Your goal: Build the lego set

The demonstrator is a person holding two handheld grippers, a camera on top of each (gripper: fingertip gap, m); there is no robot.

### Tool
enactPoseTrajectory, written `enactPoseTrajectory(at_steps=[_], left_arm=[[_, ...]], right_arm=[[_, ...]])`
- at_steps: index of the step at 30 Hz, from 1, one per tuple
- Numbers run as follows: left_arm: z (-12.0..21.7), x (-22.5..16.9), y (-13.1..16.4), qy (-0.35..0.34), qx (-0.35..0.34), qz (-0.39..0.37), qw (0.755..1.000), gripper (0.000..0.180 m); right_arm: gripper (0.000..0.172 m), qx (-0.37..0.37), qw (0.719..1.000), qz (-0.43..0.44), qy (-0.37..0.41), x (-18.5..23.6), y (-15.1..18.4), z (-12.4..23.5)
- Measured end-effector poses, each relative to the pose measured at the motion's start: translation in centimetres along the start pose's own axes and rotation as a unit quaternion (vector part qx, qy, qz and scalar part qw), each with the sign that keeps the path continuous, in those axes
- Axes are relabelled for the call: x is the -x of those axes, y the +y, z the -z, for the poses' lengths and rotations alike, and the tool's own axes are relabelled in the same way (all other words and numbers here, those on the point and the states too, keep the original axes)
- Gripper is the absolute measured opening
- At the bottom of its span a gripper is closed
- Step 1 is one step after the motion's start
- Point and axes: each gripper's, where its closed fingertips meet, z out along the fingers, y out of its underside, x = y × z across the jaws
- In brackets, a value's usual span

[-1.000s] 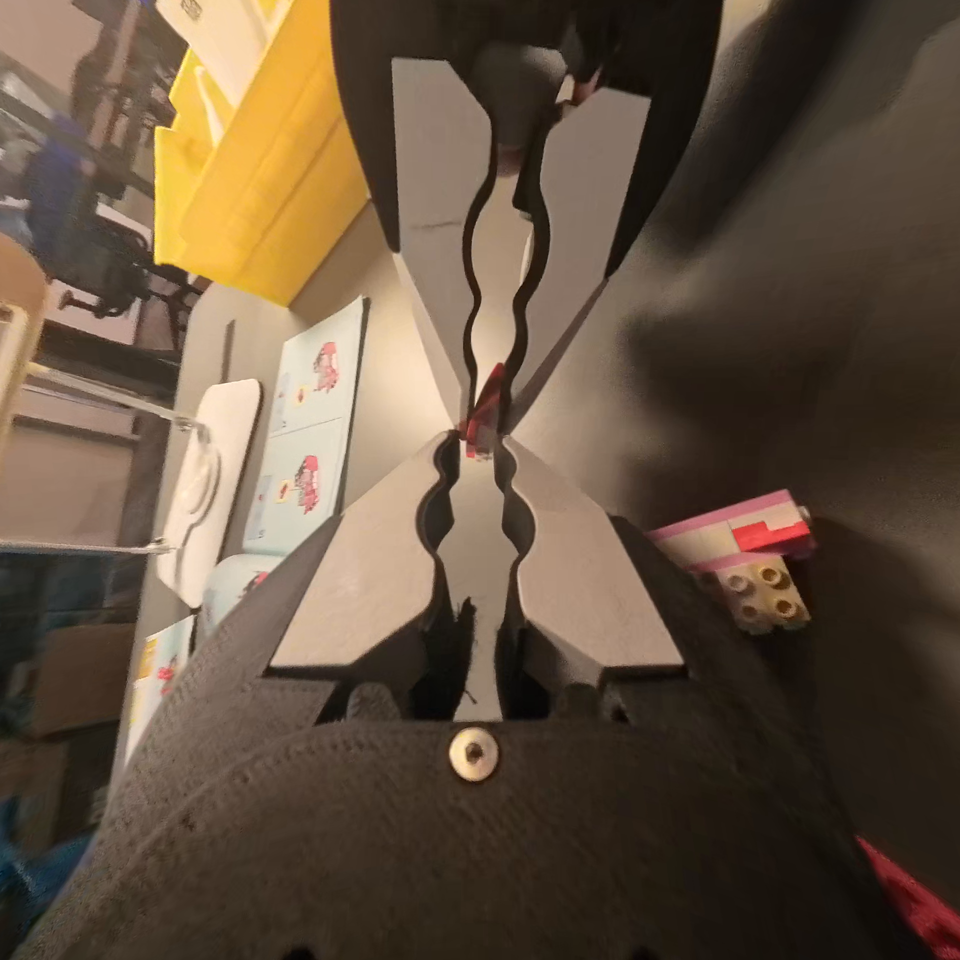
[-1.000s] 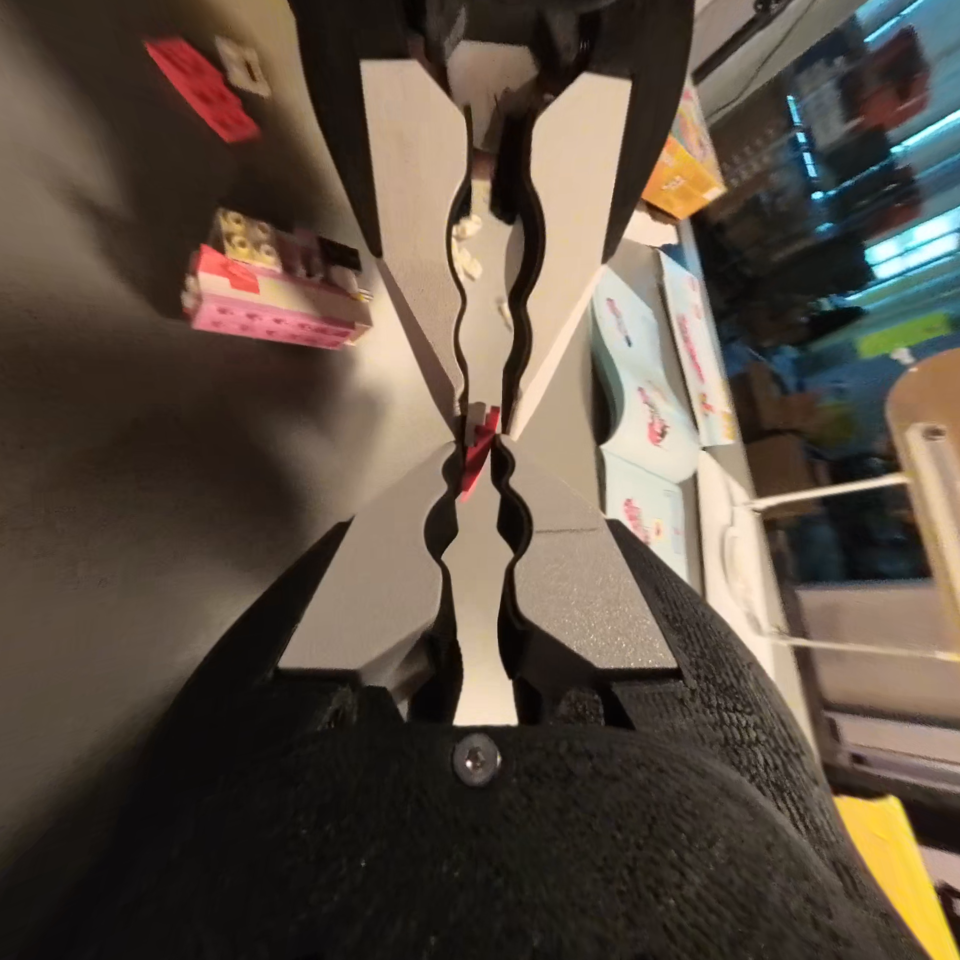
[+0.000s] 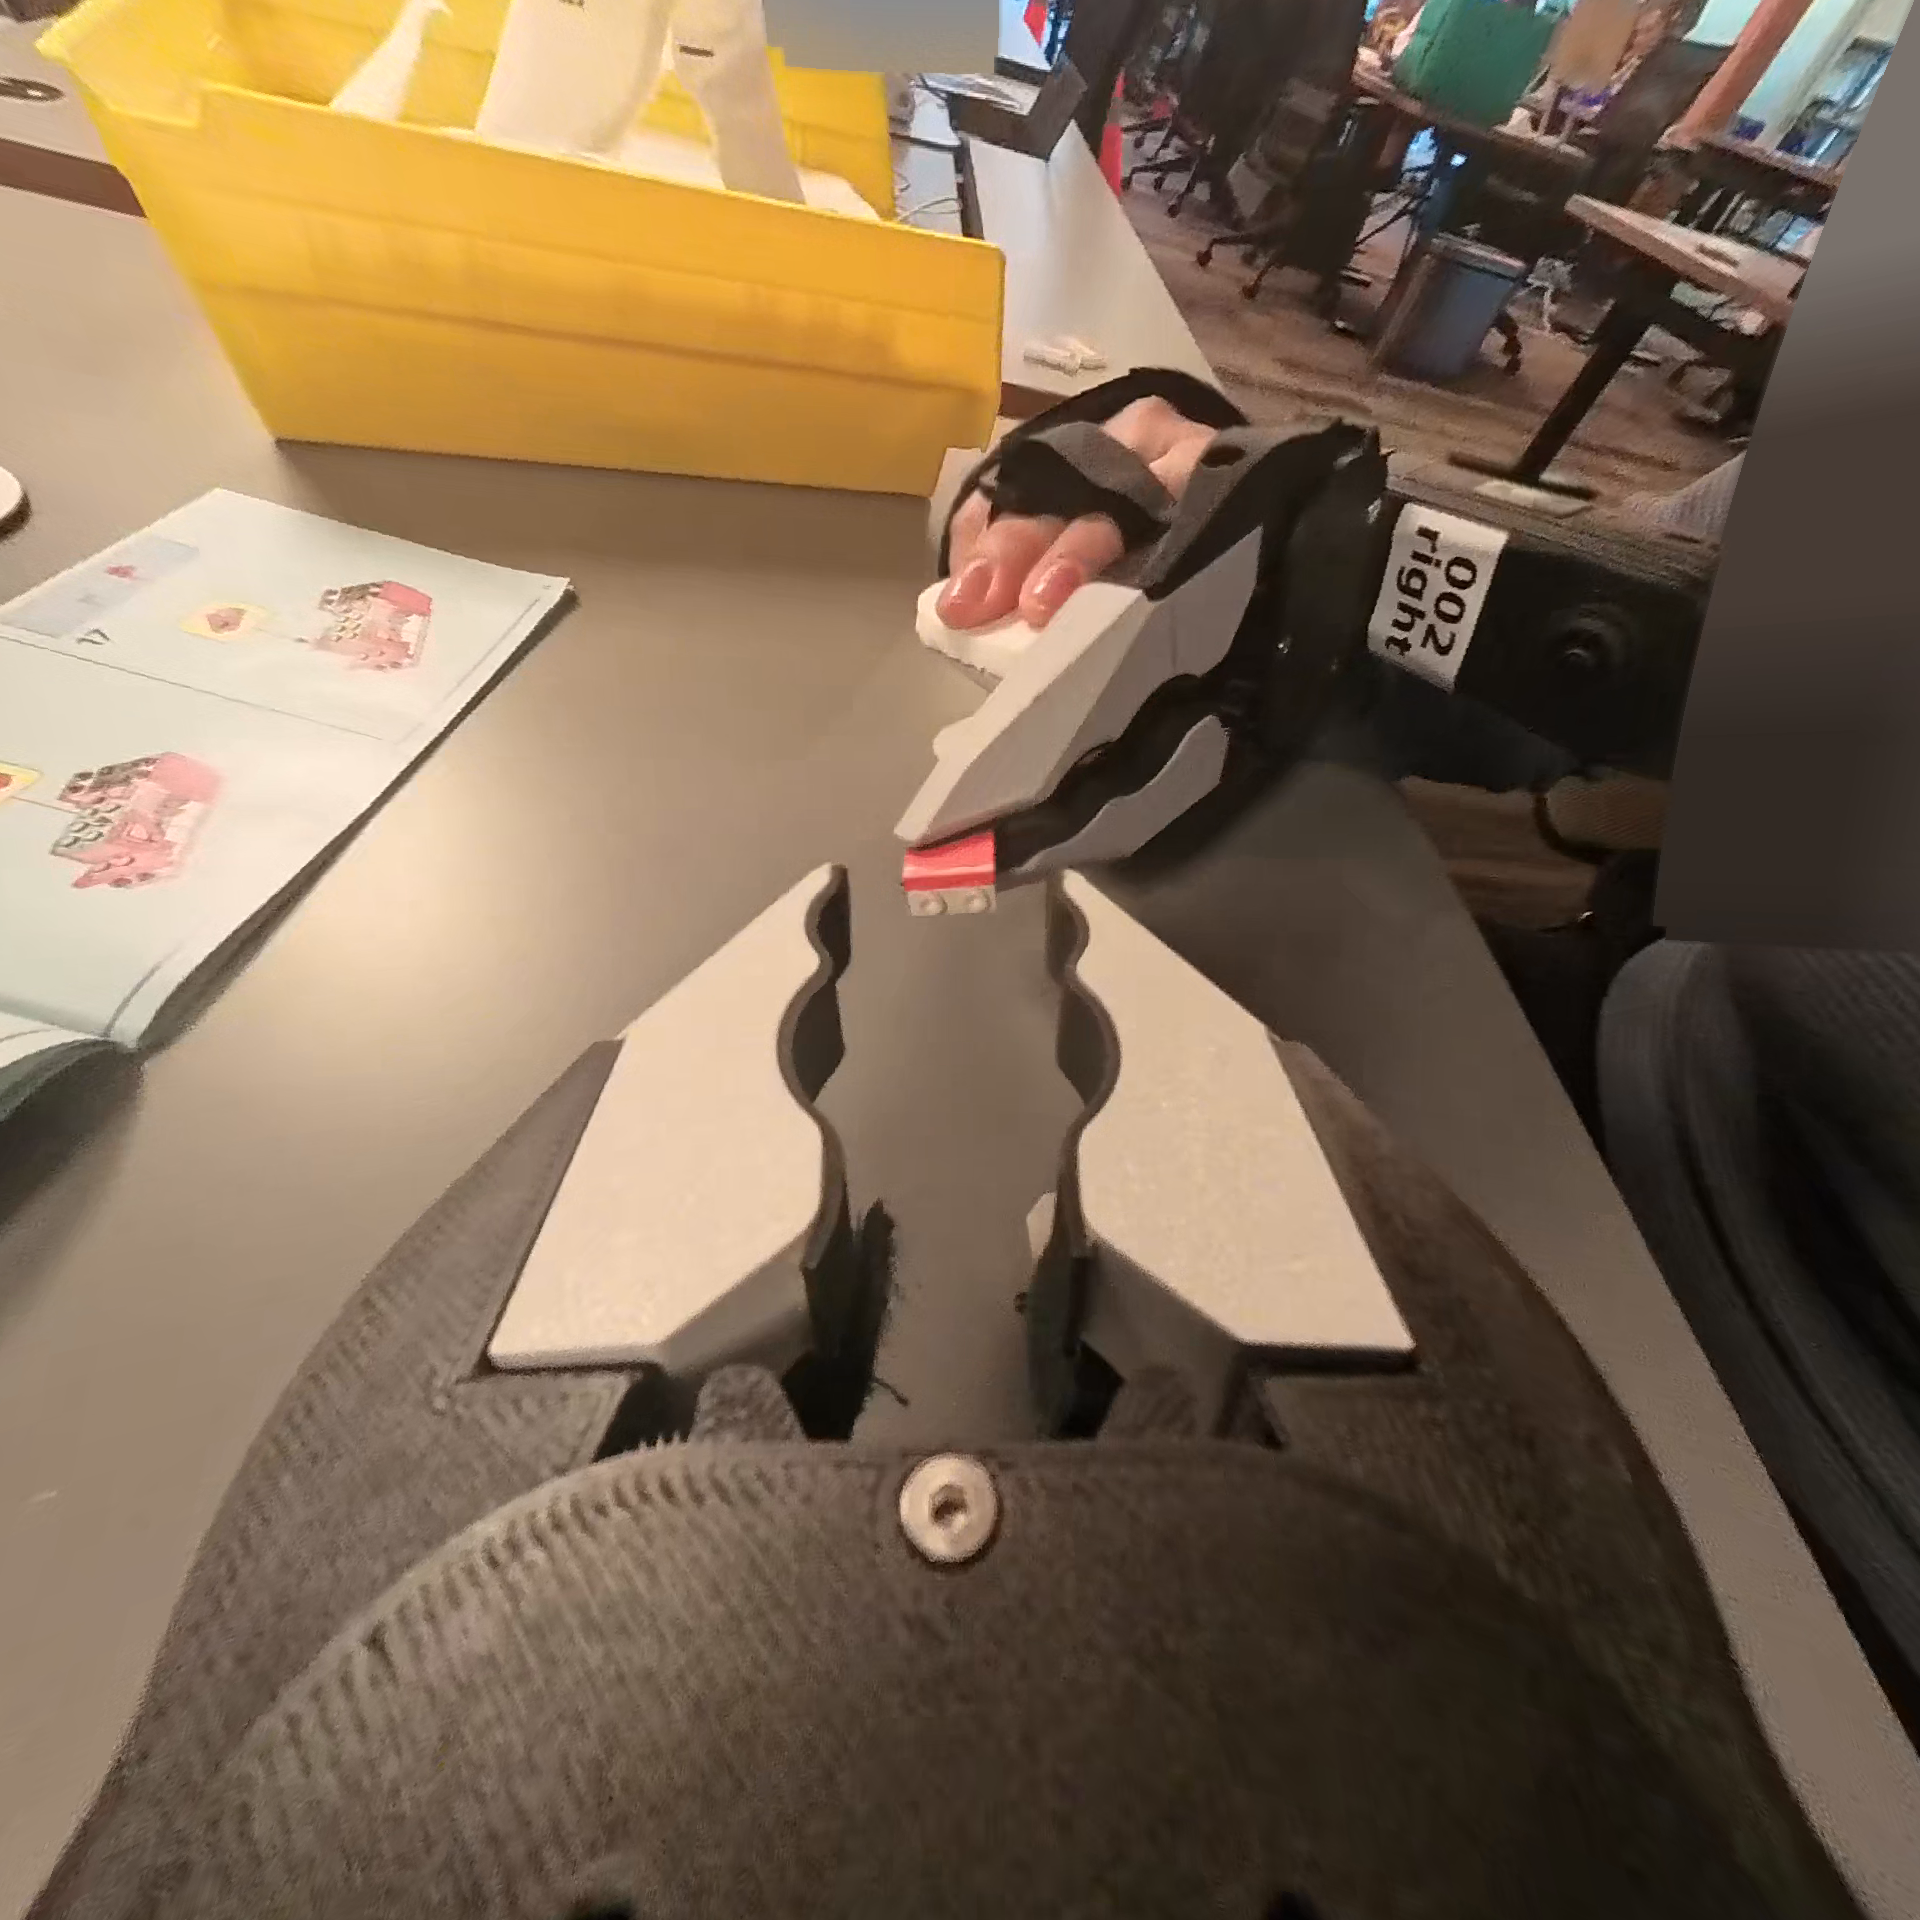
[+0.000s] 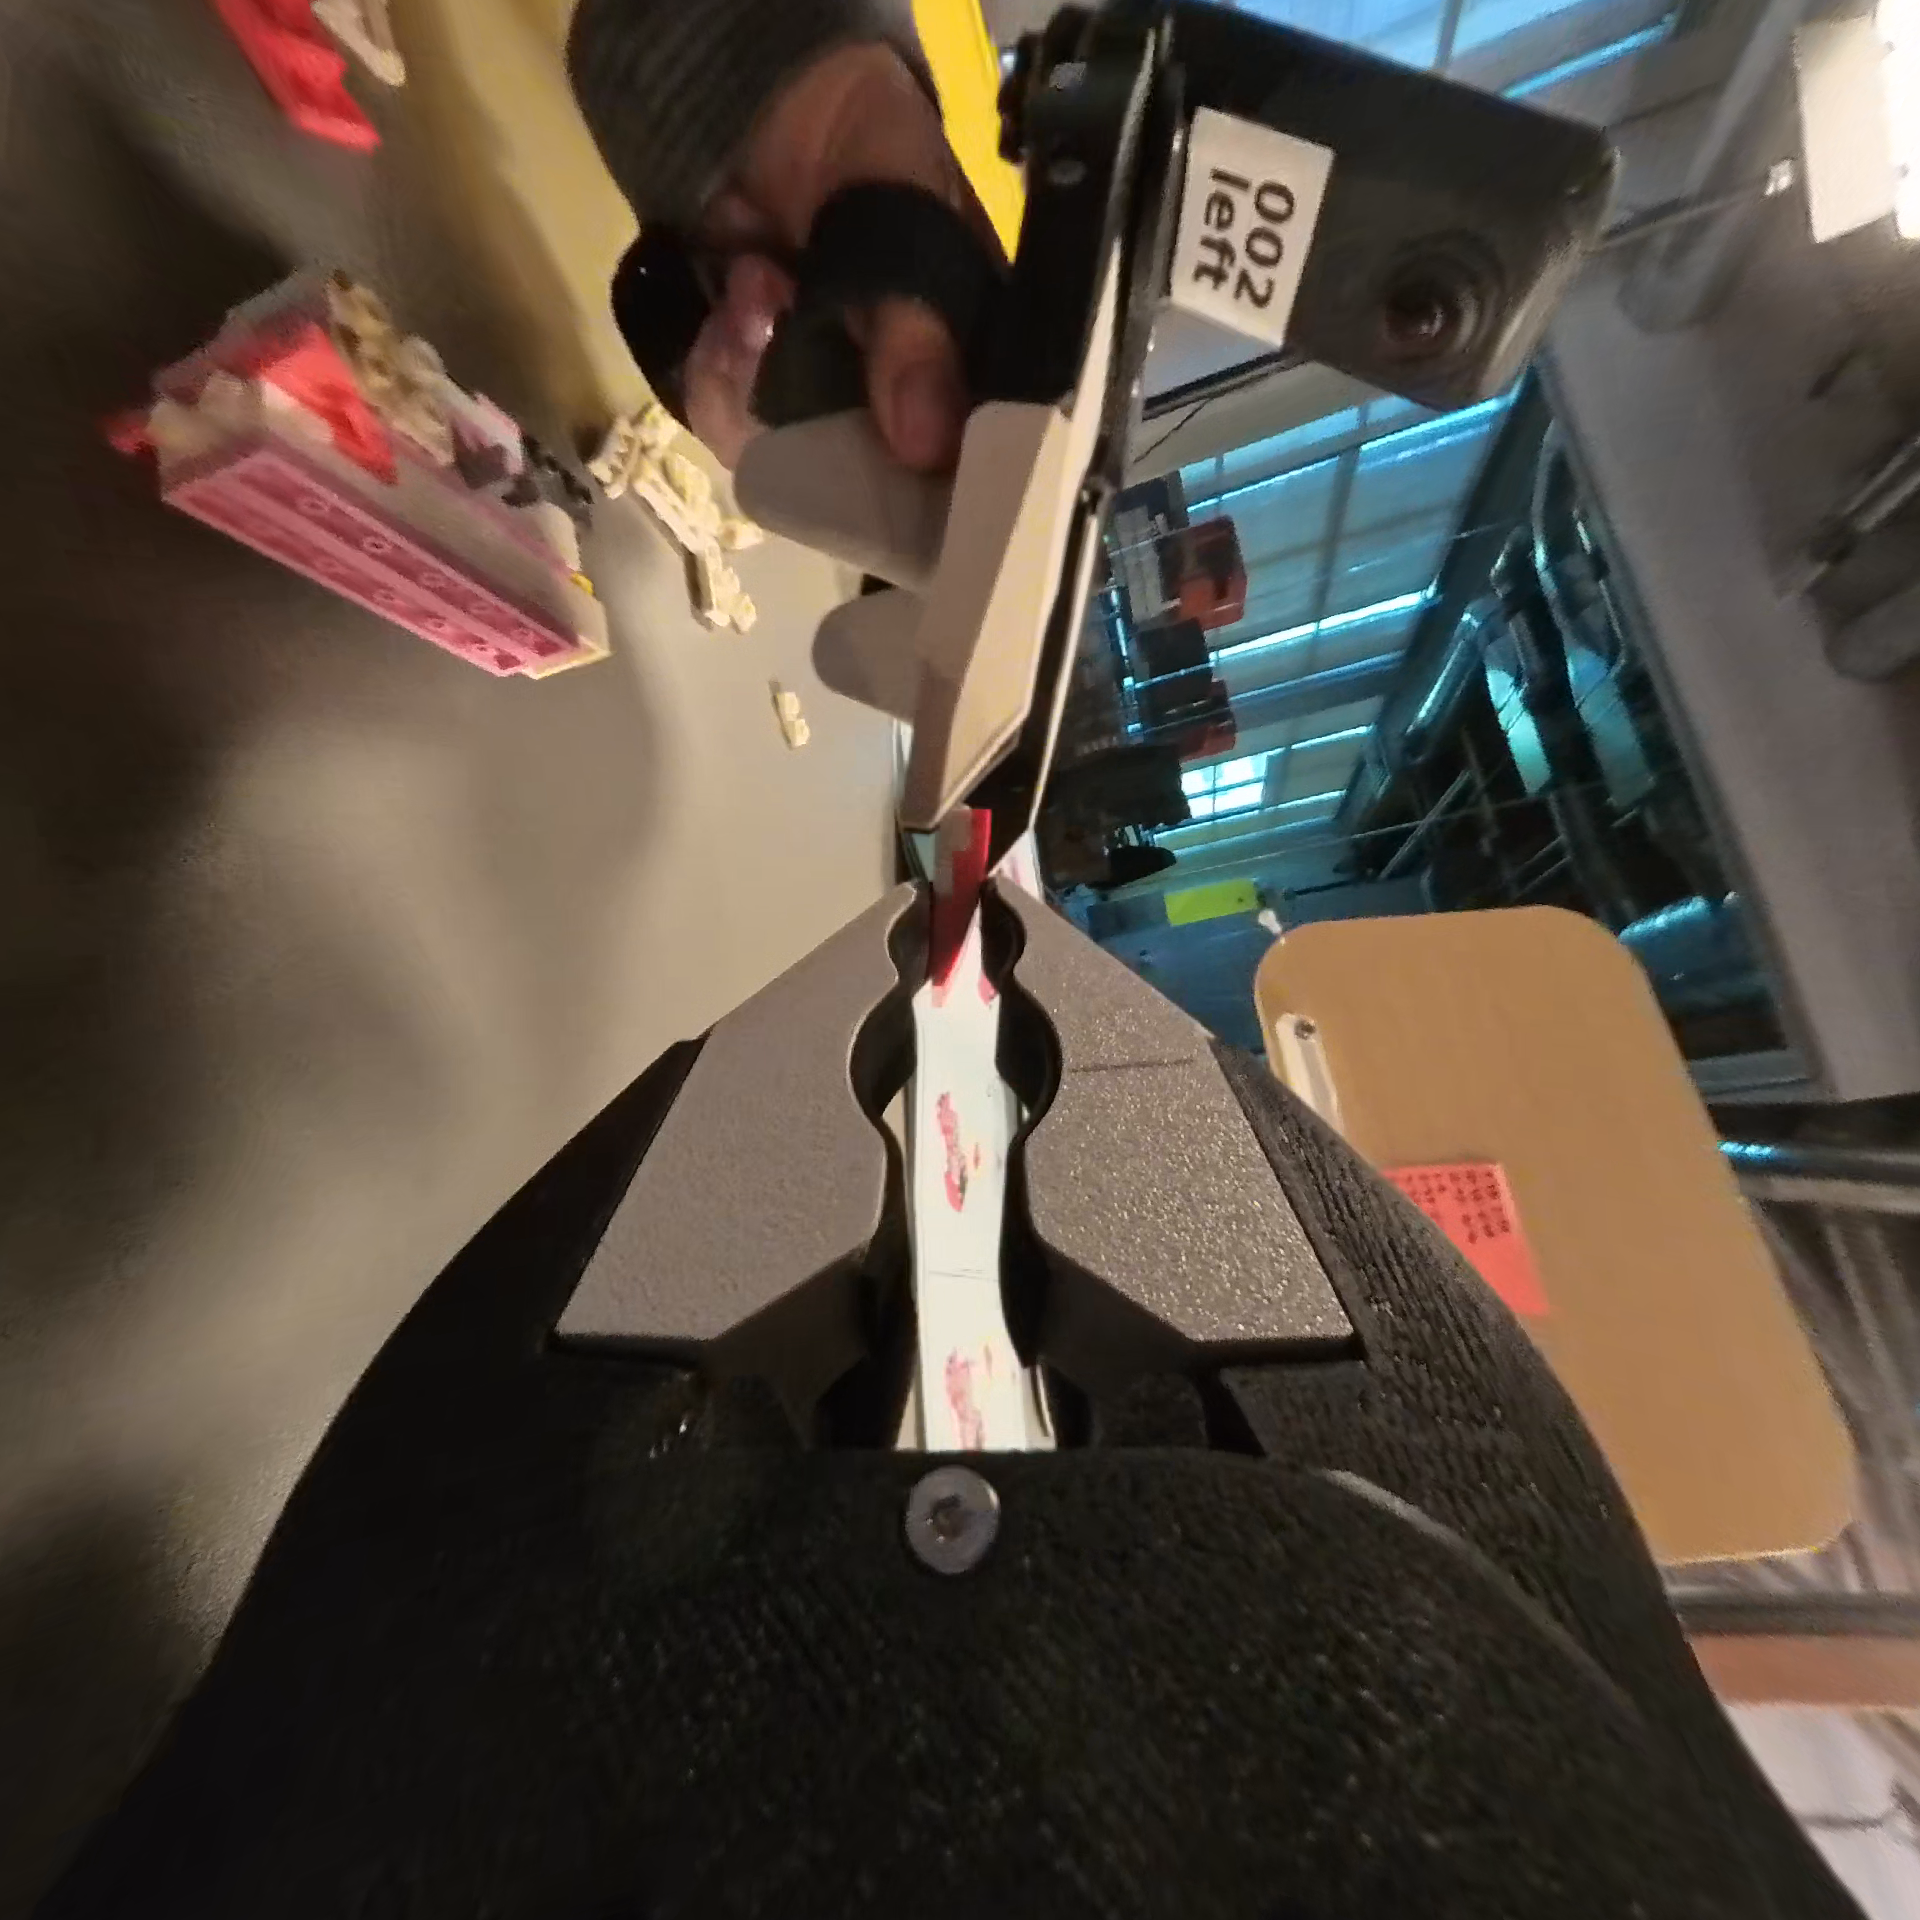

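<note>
The left tongs (image 3: 948, 914) stand wide open with nothing between the pads, low over the dark grey surface (image 3: 644, 727). Just beyond their tips, apart from both fingers, hangs a small red-and-grey toy brick piece (image 3: 950, 878), pinched between the nearly closed fingers of the right tongs (image 4: 956, 894). Each tongs body carries a white label (image 3: 1434, 594) with black print. Farther left on the surface lies an open light-blue instruction booklet (image 3: 260, 707) with pictures of a pink and red model; behind it stands a yellow bin (image 3: 582, 312). In the right wrist view a partly built pink, red and cream brick model (image 4: 364, 499) rests on the surface. Office chairs and desks fill the room beyond.
</note>
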Motion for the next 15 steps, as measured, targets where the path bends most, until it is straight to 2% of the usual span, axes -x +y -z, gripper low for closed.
enactPoseTrajectory(at_steps=[3,7,12,15], left_arm=[[-0.1,-0.1,0.2,0.001,0.007,-0.006,1.000,0.016],[-0.1,0.4,0.5,-0.016,0.022,-0.012,1.000,0.015],[0.8,3.1,1.3,-0.103,0.049,-0.040,0.993,0.015],[1.0,4.3,2.9,-0.143,0.106,-0.052,0.983,0.015]], right_arm=[[0.007,0.001,1.000,0.018,0.000,0.3,-0.1,-0.2],[0.009,0.001,1.000,0.004,-0.003,0.5,0.0,-0.3],[0.028,0.003,0.993,-0.110,-0.043,0.7,1.4,0.0],[0.027,0.021,0.985,-0.167,-0.043,0.0,2.8,0.3]])
